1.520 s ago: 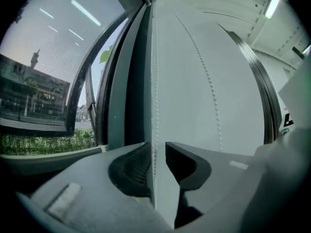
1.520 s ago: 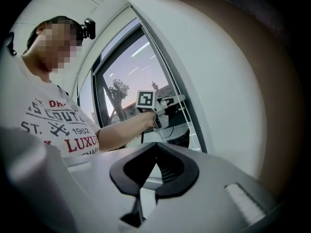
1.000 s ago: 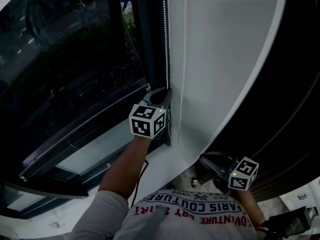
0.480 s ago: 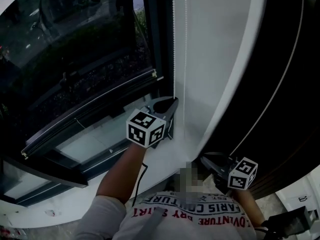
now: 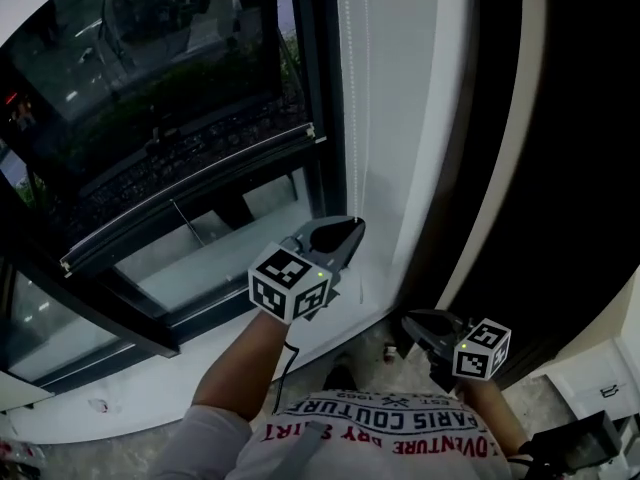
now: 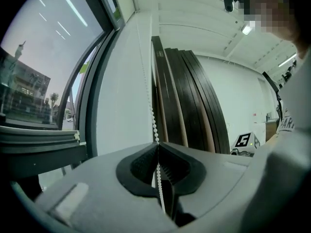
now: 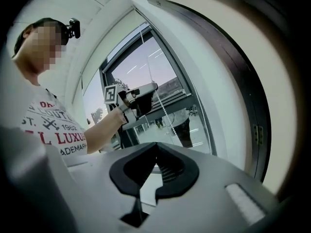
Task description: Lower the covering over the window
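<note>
Right gripper (image 5: 410, 320) is low near the floor (image 5: 372, 352), jaws together on nothing. Left gripper (image 5: 350, 230) has its jaws clamped on the bead chain (image 6: 154, 125), which runs straight up the white wall strip (image 5: 410, 118) beside the dark window frame (image 5: 325, 88). The blind's bottom bar (image 5: 190, 193) lies across the glass left of the chain, with a dim street beyond.

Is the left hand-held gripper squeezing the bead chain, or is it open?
Shut on the chain. In its own view, the left hand-held gripper has its jaws closed together with the chain clamped between them.
</note>
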Tool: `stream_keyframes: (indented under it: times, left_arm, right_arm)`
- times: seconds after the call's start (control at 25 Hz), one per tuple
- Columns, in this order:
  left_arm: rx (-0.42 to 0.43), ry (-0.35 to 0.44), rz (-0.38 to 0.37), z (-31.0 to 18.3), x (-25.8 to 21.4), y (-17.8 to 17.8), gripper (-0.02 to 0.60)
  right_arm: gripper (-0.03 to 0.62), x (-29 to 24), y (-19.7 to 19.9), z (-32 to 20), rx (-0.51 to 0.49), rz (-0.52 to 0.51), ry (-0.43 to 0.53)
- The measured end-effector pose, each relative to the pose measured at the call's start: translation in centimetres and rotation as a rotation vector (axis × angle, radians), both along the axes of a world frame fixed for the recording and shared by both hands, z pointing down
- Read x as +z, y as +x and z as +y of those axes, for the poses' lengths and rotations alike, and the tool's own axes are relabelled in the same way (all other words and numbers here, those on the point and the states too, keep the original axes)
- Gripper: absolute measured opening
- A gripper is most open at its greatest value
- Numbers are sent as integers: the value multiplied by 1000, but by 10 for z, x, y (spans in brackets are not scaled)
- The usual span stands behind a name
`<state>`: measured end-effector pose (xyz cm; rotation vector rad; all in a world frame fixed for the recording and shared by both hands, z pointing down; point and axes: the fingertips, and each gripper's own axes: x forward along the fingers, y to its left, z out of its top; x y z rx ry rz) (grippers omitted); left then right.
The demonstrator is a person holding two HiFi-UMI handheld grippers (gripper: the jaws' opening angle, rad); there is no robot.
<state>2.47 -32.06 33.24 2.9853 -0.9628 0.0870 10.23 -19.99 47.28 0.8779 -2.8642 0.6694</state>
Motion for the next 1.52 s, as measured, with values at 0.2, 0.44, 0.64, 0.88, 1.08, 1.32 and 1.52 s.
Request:
stream_keyframes:
  times: [0.2,0.44,0.64,0.88,1.08,1.32,1.52]
  left_arm:
    - [-29,14,-11,31,-4,-3,8]
    - [-20,-62,-77,52,18,-2,8]
    - [-15,-105,-67,63,42,-3,8]
    - [11,-149,-70,64,77,-3,8]
    - [36,-190,-59,65,102,0,8]
    - [54,-240,25,71,111,6,8]
    - [65,-268,-1,71,119,12,8]
  right_arm:
    - [2,-8,4,22,7,0,23]
    - [3,-19,-5,28,-23,-14,46]
    - [3,-35,-18,25,-58,-23,77]
    - [3,-66,-28,6,-83,-45,133]
    - [32,-108,-46,-20,-123,-24,216]
    - [118,-152,-65,-44,-166,3,326]
    - [137,-182,-81,-67,-184,-25,341]
